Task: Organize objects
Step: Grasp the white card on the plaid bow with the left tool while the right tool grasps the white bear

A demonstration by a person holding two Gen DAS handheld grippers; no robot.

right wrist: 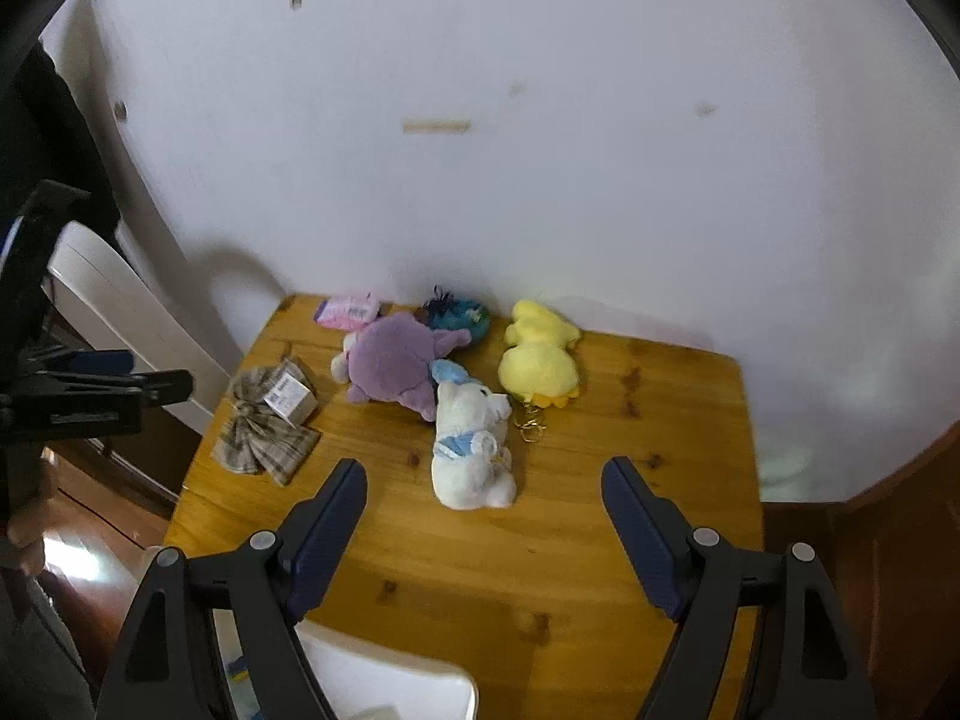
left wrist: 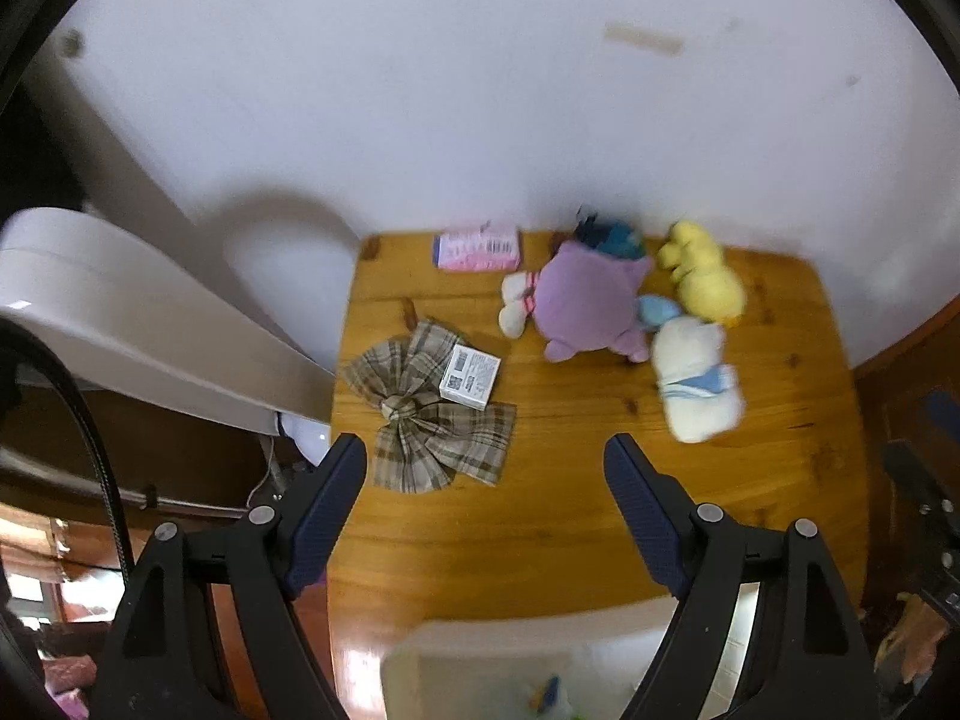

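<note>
On the wooden table (left wrist: 540,528) lie a plaid bow (left wrist: 420,420) with a small white box (left wrist: 470,376) on it, a pink packet (left wrist: 478,248), a purple plush (left wrist: 591,300), a yellow plush (left wrist: 702,276), a white plush (left wrist: 696,378) and a dark blue-green item (left wrist: 618,238) at the wall. My left gripper (left wrist: 486,450) is open and empty above the table's near part. My right gripper (right wrist: 483,474) is open and empty, just short of the white plush (right wrist: 471,444). The right wrist view also shows the purple plush (right wrist: 396,360), yellow plush (right wrist: 537,360), bow (right wrist: 264,432) and box (right wrist: 290,397).
A white container (left wrist: 540,654) sits at the table's near edge, also in the right wrist view (right wrist: 384,678). A white wall rises behind the table. A white appliance (left wrist: 120,324) stands to the left. The left gripper's body (right wrist: 90,396) shows at the left of the right wrist view.
</note>
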